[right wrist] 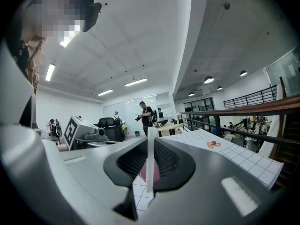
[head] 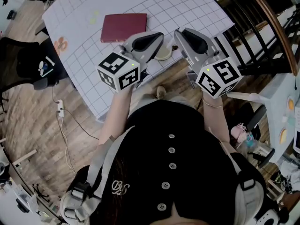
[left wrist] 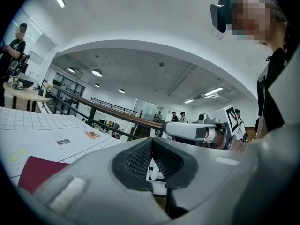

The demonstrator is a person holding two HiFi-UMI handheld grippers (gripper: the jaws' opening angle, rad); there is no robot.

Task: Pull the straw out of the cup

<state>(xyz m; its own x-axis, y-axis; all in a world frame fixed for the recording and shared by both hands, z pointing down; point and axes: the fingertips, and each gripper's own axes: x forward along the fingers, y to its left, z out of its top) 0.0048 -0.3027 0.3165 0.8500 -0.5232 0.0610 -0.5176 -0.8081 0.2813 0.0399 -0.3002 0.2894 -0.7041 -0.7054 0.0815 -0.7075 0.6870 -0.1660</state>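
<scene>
Right gripper (right wrist: 151,143): jaws clenched on a white straw (right wrist: 149,172), held upright. Its lower end shows bare against the gridded table (head: 84,41), with no cup round it, so extraction appears done.

Left gripper (left wrist: 151,143): jaws closed together, nothing between them.

The cup (head: 164,55) stands just beside the red book (head: 124,27), at the table's near edge between the two grippers. Judged remaining: setting the straw down.

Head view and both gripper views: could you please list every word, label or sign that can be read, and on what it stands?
"milk", small, probably: label of the printed bottle picture on the white gridded table mat.
White embroidered monogram on the black buttoned garment: too curly to read.
Dark red book: no readable text.
</scene>
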